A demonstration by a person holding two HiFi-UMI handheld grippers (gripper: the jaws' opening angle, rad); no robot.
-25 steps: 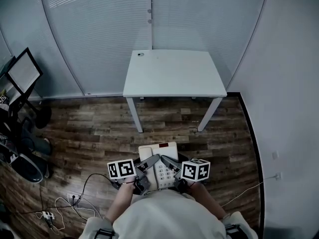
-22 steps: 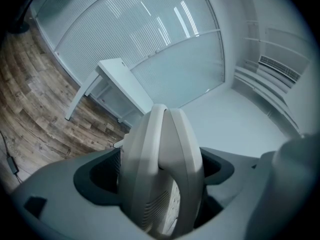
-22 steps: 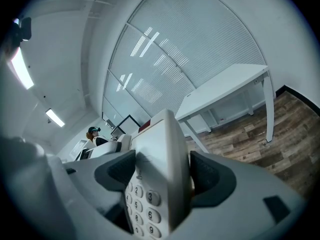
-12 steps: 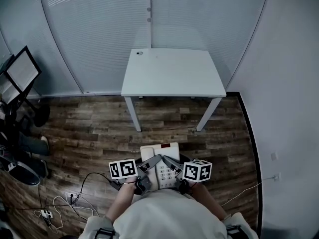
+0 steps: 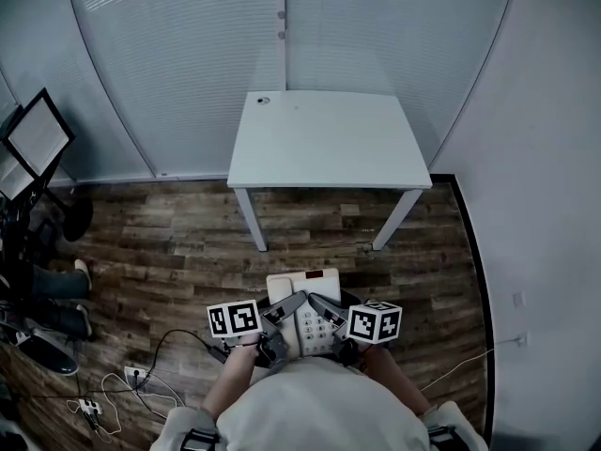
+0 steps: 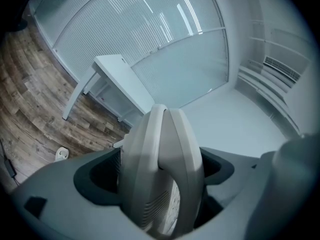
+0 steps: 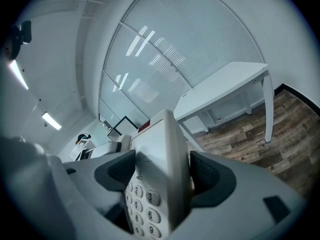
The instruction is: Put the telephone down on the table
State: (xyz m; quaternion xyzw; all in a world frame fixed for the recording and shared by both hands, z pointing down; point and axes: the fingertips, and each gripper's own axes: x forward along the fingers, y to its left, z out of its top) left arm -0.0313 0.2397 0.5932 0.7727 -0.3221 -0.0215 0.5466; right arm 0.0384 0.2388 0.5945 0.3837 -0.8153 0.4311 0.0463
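Telephone (image 5: 305,299) sits low centre in the head view, held over the wood floor (image 5: 178,242) and well short of the table (image 5: 329,139) in the upper middle. Its near end is cut off by your torso (image 5: 310,407), and the marker cubes (image 5: 234,318) cover its sides. Your left gripper (image 5: 280,313) is clamped on the handset side, jaws pressed against both faces. Your right gripper (image 5: 326,310) pinches the keypad edge, jaws tight on it. Versus half a second ago: same grips, phone in nearly the same spot, table's near edge a touch lower in the frame.
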